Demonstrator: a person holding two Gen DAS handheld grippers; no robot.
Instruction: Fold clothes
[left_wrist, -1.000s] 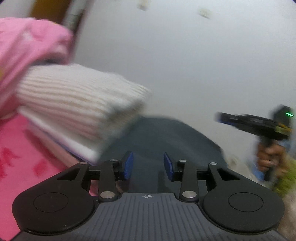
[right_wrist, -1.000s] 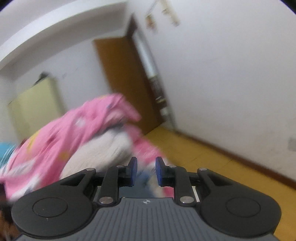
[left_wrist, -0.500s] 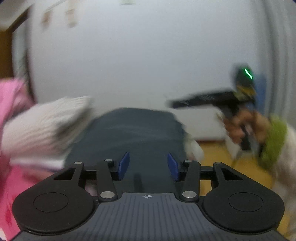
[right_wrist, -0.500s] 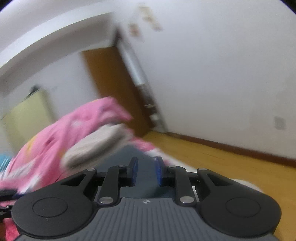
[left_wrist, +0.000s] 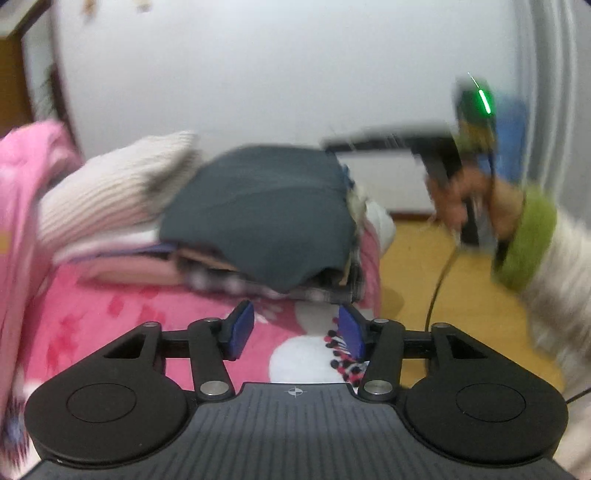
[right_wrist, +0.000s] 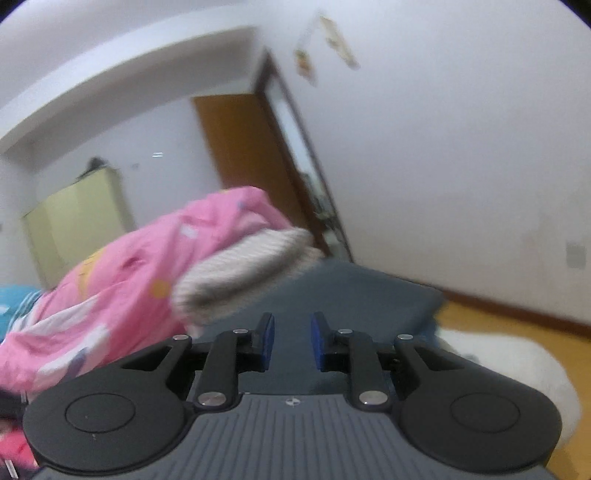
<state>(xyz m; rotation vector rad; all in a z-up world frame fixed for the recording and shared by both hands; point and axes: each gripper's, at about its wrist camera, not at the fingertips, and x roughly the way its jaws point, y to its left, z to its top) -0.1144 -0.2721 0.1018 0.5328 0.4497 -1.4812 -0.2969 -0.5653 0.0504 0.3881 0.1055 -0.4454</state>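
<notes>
Clothes sit in a soft pile on the pink blanket (left_wrist: 110, 314), with the dark gray top (left_wrist: 258, 218) highest and far from both tongs. It looks light and floppy, so grab its near edge. The left gripper (left_wrist: 293, 330) and right gripper (right_wrist: 289, 341) are both open and hold nothing.

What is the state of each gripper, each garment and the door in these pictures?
Left gripper: open, holding nothing.
Right gripper: open, holding nothing.
Grey garment: folded, on top of a stack.
Ribbed sweater: folded, beside the grey garment.
Pink blanket: bunched up, not folded.
Door: open.
</notes>
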